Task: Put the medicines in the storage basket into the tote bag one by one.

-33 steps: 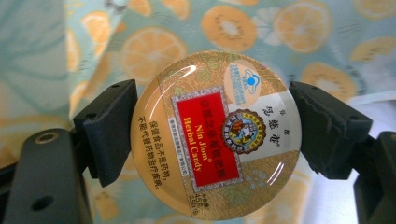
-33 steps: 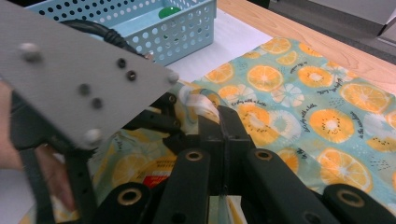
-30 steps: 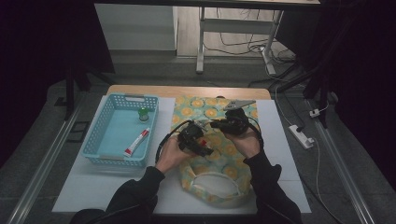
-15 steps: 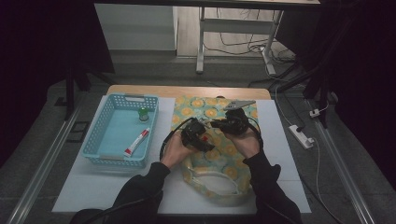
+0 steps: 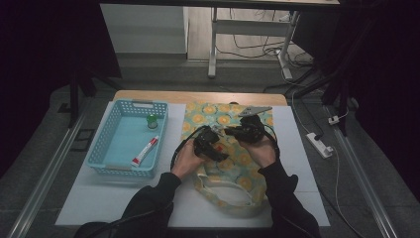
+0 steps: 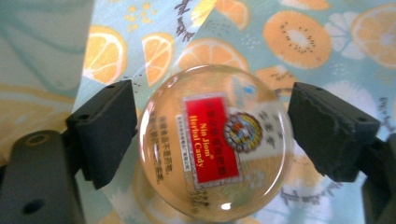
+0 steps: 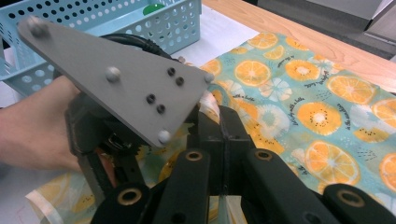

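Packing the fruit-print bag [image 5: 229,148], which lies along the middle of the tabletop [image 5: 307,163], looks about half done. The right gripper [image 7: 223,128] has its fingers pressed together on a fold of the bag's cloth. The left gripper [image 6: 212,140] has just been widening its fingers; the round candy tin [image 6: 215,145] sits between them, the right pad clear. A basket [image 5: 111,161] near the left edge holds a tube [image 5: 144,150] and a green-capped bottle [image 5: 152,121], probably left to pack.

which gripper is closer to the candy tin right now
Left. The left gripper has the candy tin between its jaws; the right gripper is beside it, shut on the bag fabric.
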